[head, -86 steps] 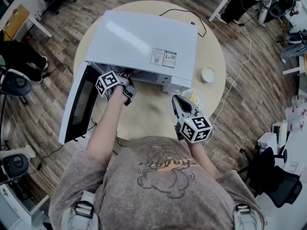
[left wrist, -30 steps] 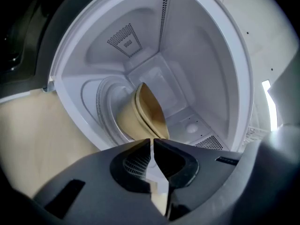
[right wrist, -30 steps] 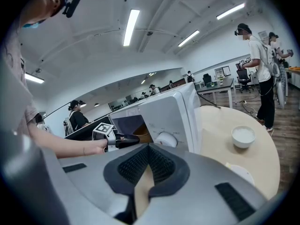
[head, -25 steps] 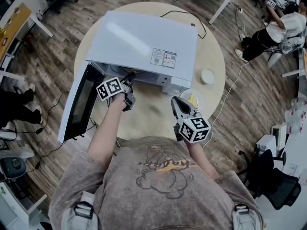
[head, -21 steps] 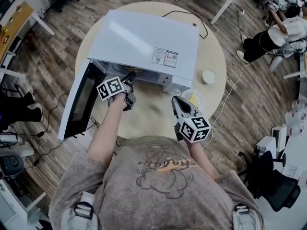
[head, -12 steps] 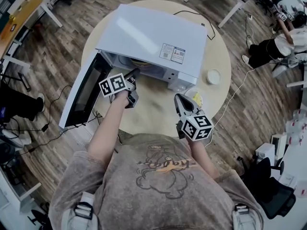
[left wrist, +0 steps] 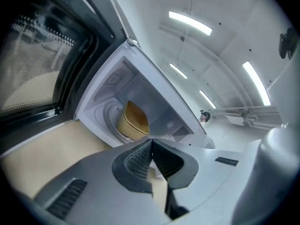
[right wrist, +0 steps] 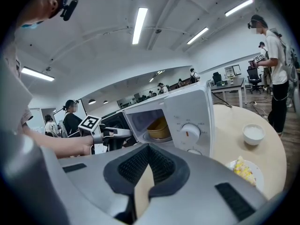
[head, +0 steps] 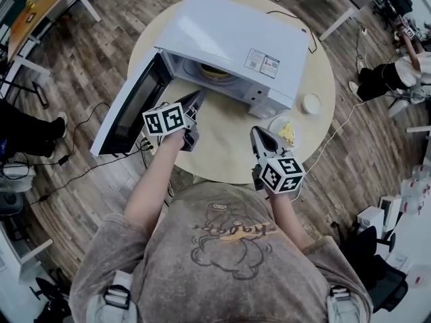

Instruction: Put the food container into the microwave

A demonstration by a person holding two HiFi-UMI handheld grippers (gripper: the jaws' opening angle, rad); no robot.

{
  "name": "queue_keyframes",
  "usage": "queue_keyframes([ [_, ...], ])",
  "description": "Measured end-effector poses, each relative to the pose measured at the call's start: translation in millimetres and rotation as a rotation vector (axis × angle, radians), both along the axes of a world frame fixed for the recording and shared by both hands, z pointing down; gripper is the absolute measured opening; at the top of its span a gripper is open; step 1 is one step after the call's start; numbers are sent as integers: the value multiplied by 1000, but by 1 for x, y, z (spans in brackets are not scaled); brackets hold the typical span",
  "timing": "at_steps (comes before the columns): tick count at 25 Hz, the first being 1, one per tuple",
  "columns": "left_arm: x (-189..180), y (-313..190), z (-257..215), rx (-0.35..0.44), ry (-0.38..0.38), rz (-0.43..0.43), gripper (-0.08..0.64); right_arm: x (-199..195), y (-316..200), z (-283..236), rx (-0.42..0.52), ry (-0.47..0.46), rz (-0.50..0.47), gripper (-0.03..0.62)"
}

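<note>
The tan food container [head: 215,71] sits on the turntable inside the white microwave [head: 236,32], whose door [head: 131,106] hangs wide open to the left. In the left gripper view the container [left wrist: 132,122] lies straight ahead in the cavity. My left gripper [head: 196,99] is shut and empty, its tips just outside the oven's mouth. My right gripper [head: 258,134] is also shut and empty, over the table in front of the control panel [right wrist: 187,125]. The right gripper view shows the container [right wrist: 158,128] and the left gripper [right wrist: 117,132].
A plate with yellow food [head: 285,132] lies on the round table [head: 222,153] just right of my right gripper. A small white bowl [head: 311,103] stands farther right. A cable [head: 337,123] runs off the table's right edge. People stand at desks in the room.
My left gripper has drawn back from the microwave's mouth and risen a little, rolling slightly. The container stays inside. My right gripper has shifted a little. The head view has tilted.
</note>
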State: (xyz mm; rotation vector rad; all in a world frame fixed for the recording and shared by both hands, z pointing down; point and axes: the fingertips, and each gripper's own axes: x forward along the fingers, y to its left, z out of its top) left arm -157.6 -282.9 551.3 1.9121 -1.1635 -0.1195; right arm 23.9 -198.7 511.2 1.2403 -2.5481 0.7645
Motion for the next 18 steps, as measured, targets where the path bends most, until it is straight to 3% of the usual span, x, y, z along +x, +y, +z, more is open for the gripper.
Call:
queue_keyframes([
  [9,-9,34,-20,152,-183,83,31,-16,28,-6,11,36,11,2],
  [16,-9,55,-17,232,-329,54,31,-13,38,-3,31,46,-15,2],
  [18,-10,61,-21,239,-336,31,31,-12,42,-6,47,41,-26,2],
])
